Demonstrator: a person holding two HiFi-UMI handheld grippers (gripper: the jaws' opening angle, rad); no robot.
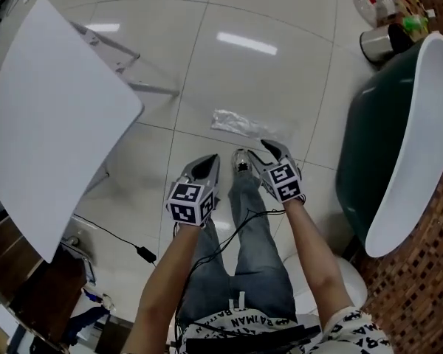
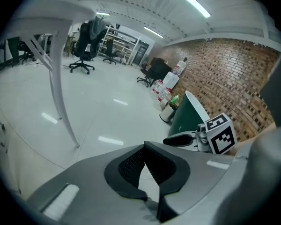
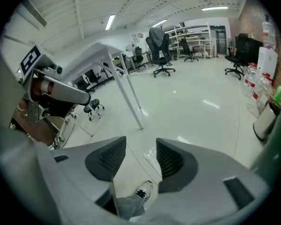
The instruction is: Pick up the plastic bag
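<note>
Below the head camera, the plastic bag (image 1: 244,123) lies flat on the pale tiled floor (image 1: 207,57), clear and crumpled, just ahead of the person's shoe (image 1: 241,161) and touched by neither tool. The left gripper (image 1: 207,167) hangs over the floor to the left of that shoe, short of the bag, its two jaws drawn to a single point. The right gripper (image 1: 272,150) sits closer, its tips just beside the bag's near edge. A white table (image 1: 52,109) fills the left side and a green tub (image 1: 384,139) with a white rim the right. From the left gripper view, the dark pads meet at their tips, clenched on nothing, with only bare floor showing in the wedge behind them; the right gripper's marker cube appears off to the right in front of the tub, and a brick wall (image 2: 225,74) runs behind. From the right gripper view, the jaws stand well apart and released, nothing pressed between them; through the gap show the floor, a corner of the bag near the right pad, and the shoe lower down. The left gripper shows at the upper left, with an office chair (image 3: 159,46) far behind.
</note>
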